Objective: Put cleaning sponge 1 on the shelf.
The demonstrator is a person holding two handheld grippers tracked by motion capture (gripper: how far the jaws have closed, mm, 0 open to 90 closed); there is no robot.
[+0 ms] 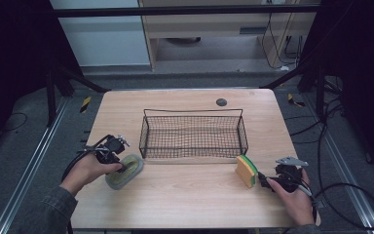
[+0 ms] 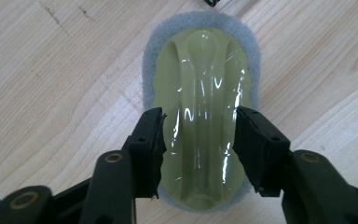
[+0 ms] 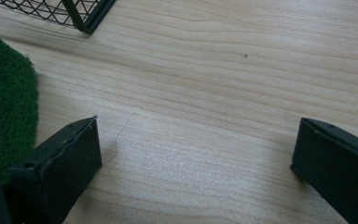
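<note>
Oval scrubber, glossy ridged handle

Green sponge cut off at left edge.

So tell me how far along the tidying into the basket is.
Nothing is done yet: the black wire basket holds nothing. In hand: the left gripper straddles the grey pad with a yellow-green plastic grip. Left: the yellow-and-green sponge stands beside the open right gripper.
</note>
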